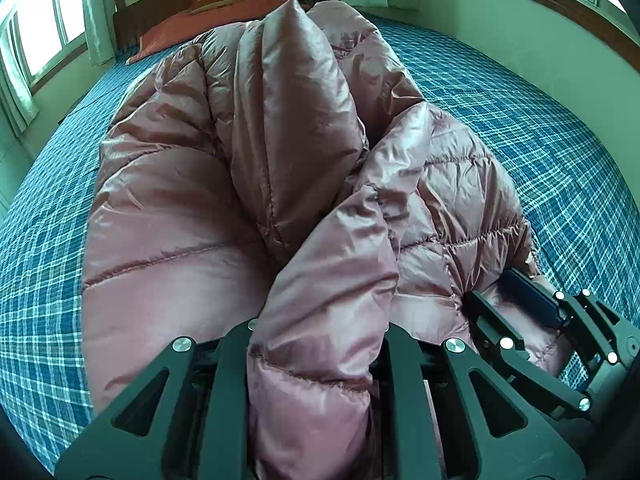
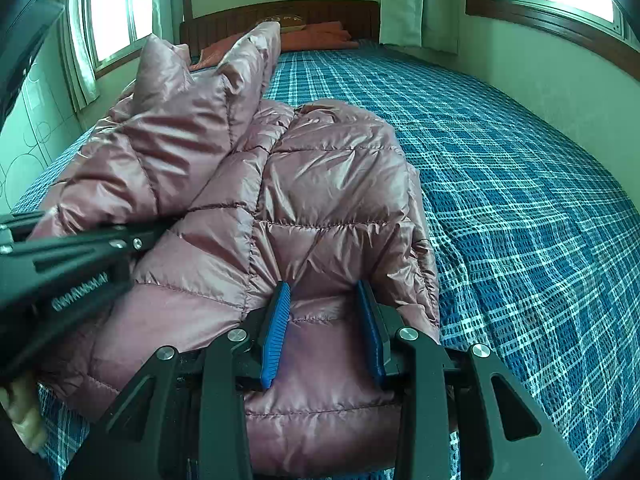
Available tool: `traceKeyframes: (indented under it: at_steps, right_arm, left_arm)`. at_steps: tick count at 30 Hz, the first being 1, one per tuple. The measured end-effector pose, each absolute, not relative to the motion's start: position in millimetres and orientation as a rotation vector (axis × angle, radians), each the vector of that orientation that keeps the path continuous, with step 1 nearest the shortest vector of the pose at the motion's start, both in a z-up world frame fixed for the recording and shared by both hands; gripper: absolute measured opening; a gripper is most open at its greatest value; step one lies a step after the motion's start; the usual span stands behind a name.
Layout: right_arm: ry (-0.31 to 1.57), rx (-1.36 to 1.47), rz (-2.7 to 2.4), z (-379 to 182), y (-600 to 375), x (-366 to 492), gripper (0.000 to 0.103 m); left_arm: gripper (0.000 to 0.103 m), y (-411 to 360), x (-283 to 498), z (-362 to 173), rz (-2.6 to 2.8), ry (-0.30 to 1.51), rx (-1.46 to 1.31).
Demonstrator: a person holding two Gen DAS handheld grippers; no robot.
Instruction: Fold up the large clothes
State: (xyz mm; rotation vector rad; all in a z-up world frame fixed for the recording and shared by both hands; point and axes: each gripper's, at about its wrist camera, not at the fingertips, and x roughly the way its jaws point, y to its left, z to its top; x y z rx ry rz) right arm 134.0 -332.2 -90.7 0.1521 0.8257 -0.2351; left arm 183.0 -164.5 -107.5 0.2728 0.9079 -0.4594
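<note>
Shiny pink quilted down jacket lies bunched on blue plaid bed. Left gripper jaws pinch folded-over flap; right gripper jaws clamp near hem. Mid-fold; next, lay flap flat, release.

both claws clamped: left claw; right claw.

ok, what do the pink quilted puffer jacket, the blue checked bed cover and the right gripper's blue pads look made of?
Pink quilted puffer jacket: thin glossy synthetic shell, likely nylon; sheen, stitched puffy panels.
Blue checked bed cover: matte woven cloth, probably cotton; visible weave.
Right gripper's blue pads: ribbed rubber or plastic; cannot tell which.
</note>
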Motion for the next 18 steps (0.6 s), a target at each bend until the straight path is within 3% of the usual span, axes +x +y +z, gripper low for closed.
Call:
traceKeyframes:
  at_steps: [18]
  right_arm:
    - [0.832, 0.137, -0.24, -90.4, -330.5, 135.8, 0.035]
  left_arm:
    - [0.015, -163.9, 179.2, -114.7, -0.466, 0.865, 0.269]
